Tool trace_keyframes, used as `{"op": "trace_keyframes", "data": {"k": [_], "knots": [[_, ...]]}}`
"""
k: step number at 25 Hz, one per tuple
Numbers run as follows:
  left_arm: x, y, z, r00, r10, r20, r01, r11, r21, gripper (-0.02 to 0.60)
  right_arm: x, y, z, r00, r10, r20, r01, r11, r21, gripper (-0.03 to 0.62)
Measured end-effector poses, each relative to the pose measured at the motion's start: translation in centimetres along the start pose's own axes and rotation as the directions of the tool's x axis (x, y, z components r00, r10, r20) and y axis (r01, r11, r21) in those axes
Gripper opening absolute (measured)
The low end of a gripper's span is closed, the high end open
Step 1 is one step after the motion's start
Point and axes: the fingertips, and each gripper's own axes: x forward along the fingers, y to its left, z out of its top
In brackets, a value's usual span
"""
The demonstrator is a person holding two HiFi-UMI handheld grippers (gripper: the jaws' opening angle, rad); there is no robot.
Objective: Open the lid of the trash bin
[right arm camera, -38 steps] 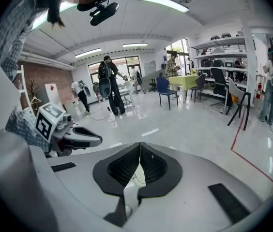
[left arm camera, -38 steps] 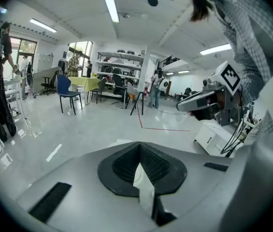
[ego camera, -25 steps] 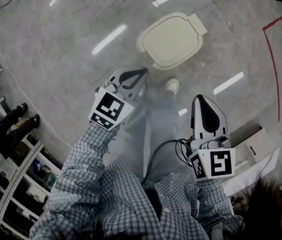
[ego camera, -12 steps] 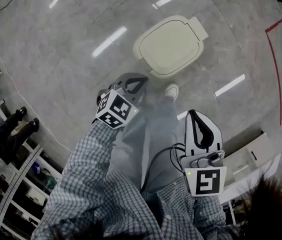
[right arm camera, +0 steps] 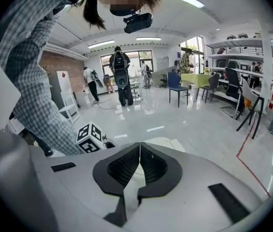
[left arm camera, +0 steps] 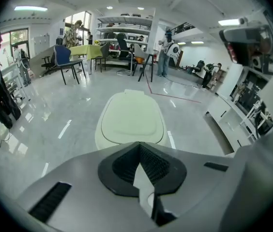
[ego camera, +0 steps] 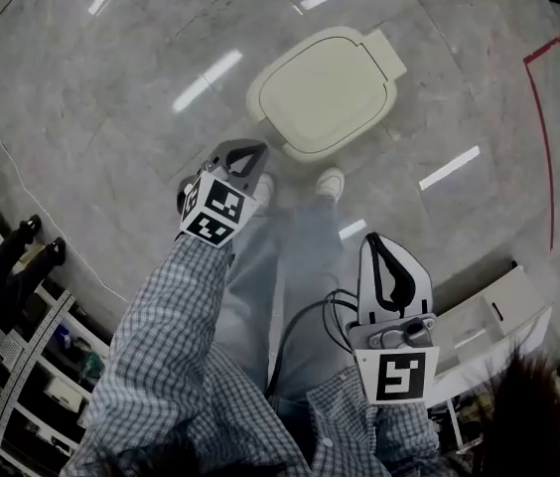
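Hovering before unopened trash bin lid (ego camera: 325, 87) at 12 o'clock: left hand-held gripper (ego camera: 245, 155) and right hand-held gripper (ego camera: 379, 251) both closed, empty.

red floor tape (ego camera: 526, 61) | shelf rack (ego camera: 32, 366) lower left | green table (left arm camera: 90, 50) | blue chair (left arm camera: 63, 57)

We see the floor (ego camera: 111, 97) gleaming, a polished grey stone-look surface with light strips mirrored in it. The trash bin lid (ego camera: 325, 87) looks like smooth cream plastic with a soft satin sheen. Our left gripper (ego camera: 248, 152) and right gripper (ego camera: 381, 244) wear smooth matt grey plastic shells, their pads (left arm camera: 152, 162) black and finely ribbed. Our sleeve (ego camera: 176, 306) is checked woven cloth
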Motion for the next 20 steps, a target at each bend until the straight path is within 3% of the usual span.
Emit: {"op": "trace_keyframes", "data": {"k": [9, 20], "knots": [[2.6, 0.3, -1.1, 0.998, -0.003, -0.058, 0.006, 0.999, 0.045, 0.005, 1.2, -0.6, -1.2, 1.000, -0.008, -0.008, 0.008, 1.000, 0.026, 0.020], [4.8, 1.2, -2.5, 0.992, 0.033, -0.125, -0.031, 0.999, 0.016, 0.005, 1.7, -1.4, -1.9, 0.999, -0.019, -0.028, 0.021, 0.999, 0.049, 0.020]]}}
